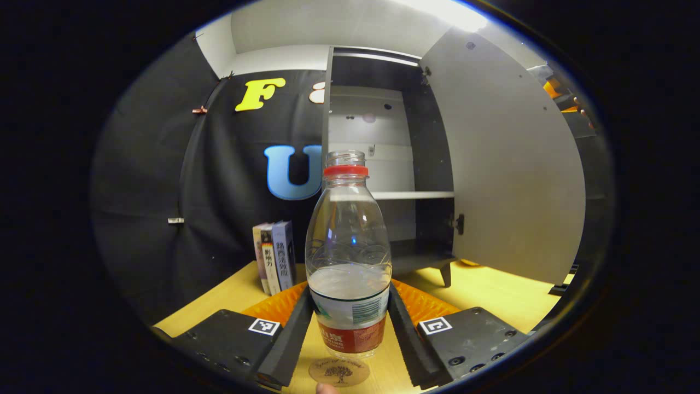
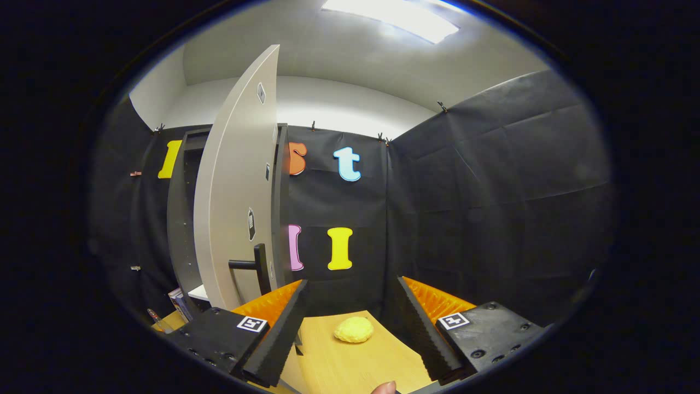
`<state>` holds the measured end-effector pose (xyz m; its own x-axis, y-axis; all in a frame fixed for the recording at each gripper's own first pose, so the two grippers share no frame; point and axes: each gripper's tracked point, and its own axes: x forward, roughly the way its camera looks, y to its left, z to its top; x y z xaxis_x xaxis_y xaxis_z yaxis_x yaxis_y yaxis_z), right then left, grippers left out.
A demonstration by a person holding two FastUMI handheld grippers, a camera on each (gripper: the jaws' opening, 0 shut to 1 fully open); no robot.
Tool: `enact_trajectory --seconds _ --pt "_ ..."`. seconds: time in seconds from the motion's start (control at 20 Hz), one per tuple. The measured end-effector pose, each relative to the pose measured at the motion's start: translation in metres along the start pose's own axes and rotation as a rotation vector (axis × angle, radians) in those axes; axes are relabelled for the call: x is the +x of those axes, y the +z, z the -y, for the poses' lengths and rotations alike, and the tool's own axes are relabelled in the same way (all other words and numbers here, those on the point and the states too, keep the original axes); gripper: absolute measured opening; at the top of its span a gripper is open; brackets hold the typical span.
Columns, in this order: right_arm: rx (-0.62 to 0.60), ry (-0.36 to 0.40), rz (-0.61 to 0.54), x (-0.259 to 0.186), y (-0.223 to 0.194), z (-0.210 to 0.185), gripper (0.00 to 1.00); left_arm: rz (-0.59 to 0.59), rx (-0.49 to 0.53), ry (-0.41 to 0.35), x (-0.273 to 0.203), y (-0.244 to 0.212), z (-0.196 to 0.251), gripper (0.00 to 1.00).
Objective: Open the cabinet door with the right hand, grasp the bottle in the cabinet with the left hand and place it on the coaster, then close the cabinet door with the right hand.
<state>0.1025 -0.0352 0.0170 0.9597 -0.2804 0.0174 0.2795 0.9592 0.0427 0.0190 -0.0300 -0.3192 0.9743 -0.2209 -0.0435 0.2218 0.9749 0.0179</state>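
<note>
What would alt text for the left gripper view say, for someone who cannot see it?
A clear plastic bottle with a red neck ring stands between the left gripper's fingers, just behind a round wooden coaster on the yellow table. Behind it, the grey cabinet stands with its door open.

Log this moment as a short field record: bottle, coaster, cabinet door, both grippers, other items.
bottle: clear bottle, no cap, upright between the left gripper fingers, which flank its lower part
coaster: round coaster just in front of the bottle's base
cabinet door: door swung wide open, handle seen in the right gripper view
right gripper: right gripper open, holding nothing
other items: books left of the cabinet; yellow lump on the table
</note>
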Motion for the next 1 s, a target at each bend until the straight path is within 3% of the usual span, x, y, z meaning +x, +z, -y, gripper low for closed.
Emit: enact_trajectory --seconds 0.3,1.0 --pt "0.01 -0.016 -0.062 -0.007 -0.009 -0.002 0.98 -0.031 0.051 -0.019 0.006 -0.056 -0.006 0.77" --pt "0.008 -0.047 -0.089 -0.013 -0.013 0.005 0.98 -0.072 0.041 -0.023 0.009 -0.092 -0.003 0.8"
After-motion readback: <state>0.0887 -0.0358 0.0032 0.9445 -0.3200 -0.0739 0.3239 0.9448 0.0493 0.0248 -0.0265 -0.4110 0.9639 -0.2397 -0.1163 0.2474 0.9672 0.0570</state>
